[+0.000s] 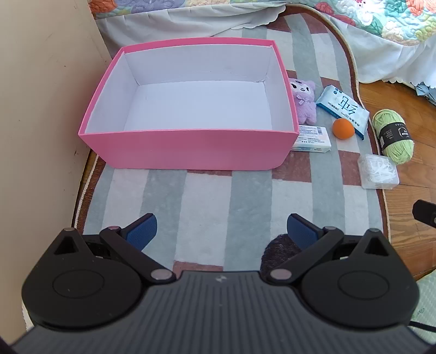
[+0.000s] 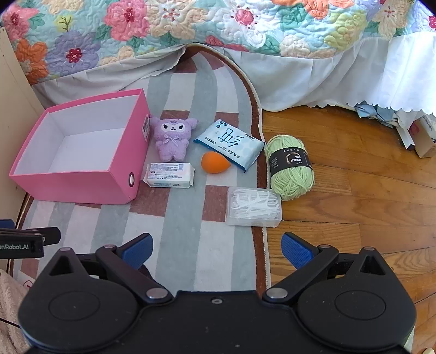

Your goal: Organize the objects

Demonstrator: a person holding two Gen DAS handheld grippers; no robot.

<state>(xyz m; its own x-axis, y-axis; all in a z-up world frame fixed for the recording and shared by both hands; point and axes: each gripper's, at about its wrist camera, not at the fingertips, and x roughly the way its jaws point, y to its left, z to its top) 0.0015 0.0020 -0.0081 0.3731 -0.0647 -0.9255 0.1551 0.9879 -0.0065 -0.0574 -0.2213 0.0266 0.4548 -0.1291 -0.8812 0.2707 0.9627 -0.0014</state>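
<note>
An empty pink box [image 1: 188,148] [image 2: 81,185] with a white inside stands on the striped rug. To its right lie a purple plush toy [image 2: 171,140] [image 1: 305,100], a white wipes pack [image 2: 170,175] [image 1: 313,139], an orange sponge egg [image 2: 215,162] [image 1: 343,128], a blue tissue pack [image 2: 230,144] [image 1: 344,110], a green yarn skein [image 2: 290,167] [image 1: 393,133] and a clear box of floss picks [image 2: 253,207] [image 1: 378,171]. My left gripper [image 1: 222,230] hovers open over the rug in front of the pink box. My right gripper [image 2: 215,250] hovers open near the floss box, nothing between its fingers.
A bed with a floral quilt [image 2: 218,24] and white skirt borders the far side. A beige cabinet wall [image 1: 41,109] rises left of the box. Wooden floor [image 2: 354,204] lies right of the rug's edge, with papers under the bed at far right.
</note>
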